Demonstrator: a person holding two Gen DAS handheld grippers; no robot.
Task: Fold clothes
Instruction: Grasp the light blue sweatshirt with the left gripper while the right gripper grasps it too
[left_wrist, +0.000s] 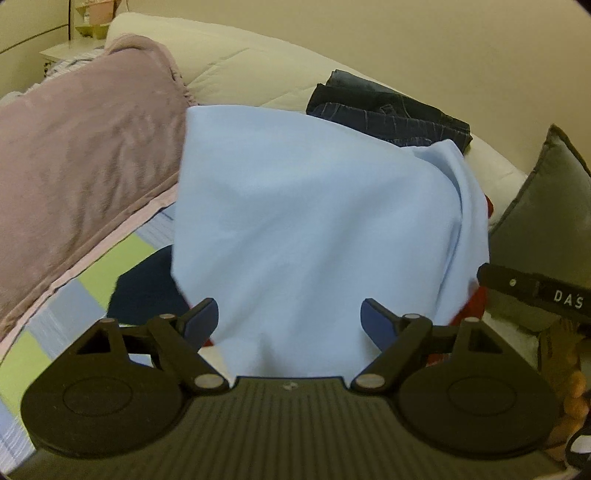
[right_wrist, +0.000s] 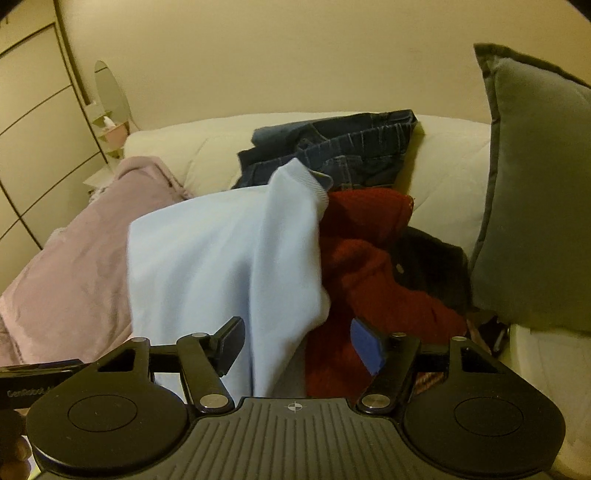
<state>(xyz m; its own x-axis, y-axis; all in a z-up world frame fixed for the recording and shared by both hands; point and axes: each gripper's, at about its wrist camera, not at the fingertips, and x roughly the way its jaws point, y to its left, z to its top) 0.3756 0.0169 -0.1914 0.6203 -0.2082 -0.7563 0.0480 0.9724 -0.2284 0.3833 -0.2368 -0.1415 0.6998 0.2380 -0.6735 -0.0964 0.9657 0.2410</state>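
Sweatshirt (left_wrist: 317, 229), light blue, is seen dead ahead of both grippers, draped over the clothes pile on the bed; no other garment lies as near. Left gripper (left_wrist: 290, 319): jaws spread wide, nothing clamped, blue cloth filling the whole gap btwn the fingers and running down under the body of the tool. Right gripper (right_wrist: 299, 341): jaws likewise released; only the sweatshirt's right edge fold falls inside the gap, w/ red knit garment (right_wrist: 369, 266) behind the right-hand finger. Long axis of the blue piece is judged to run away from the tools, ribbed cuff/hem (right_wrist: 314, 184) at the far end, touching the jeans (right_wrist: 340, 151). Cloth appears blurred, so exact edge posn cannot be fixed. Left gripper is judged better centred on the fabric; right one sits at its side margin. Whether cloth touches either pad cannot be told. Pink blanket (left_wrist: 81, 177) lies to the left, grey cushion (right_wrist: 535, 192) to the right, both apart from the jaws.
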